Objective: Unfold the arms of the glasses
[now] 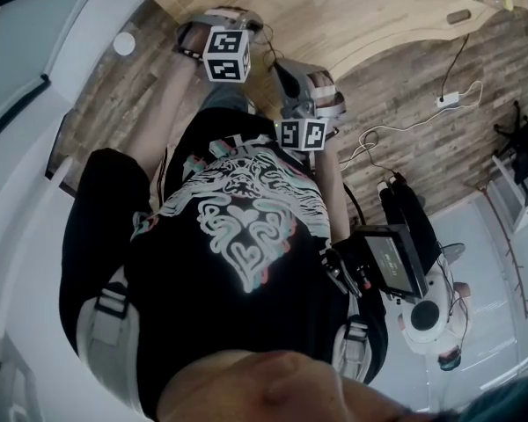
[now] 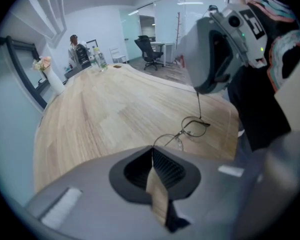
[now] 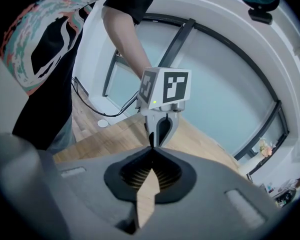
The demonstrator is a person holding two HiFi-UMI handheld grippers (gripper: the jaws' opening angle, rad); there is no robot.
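Both pairs of jaws are closed on nothing. My left gripper (image 2: 153, 149) and right gripper (image 3: 152, 150) hover over the table (image 2: 105, 114). The glasses (image 2: 187, 132) lie near its edge, one arm apparently sticking up. I'm between grips, I reckon; next, open up and pinch an arm gently.

One pair of glasses (image 2: 189, 132), two grippers (image 3: 151, 142) (image 2: 197, 90), one wooden table (image 2: 100, 109)
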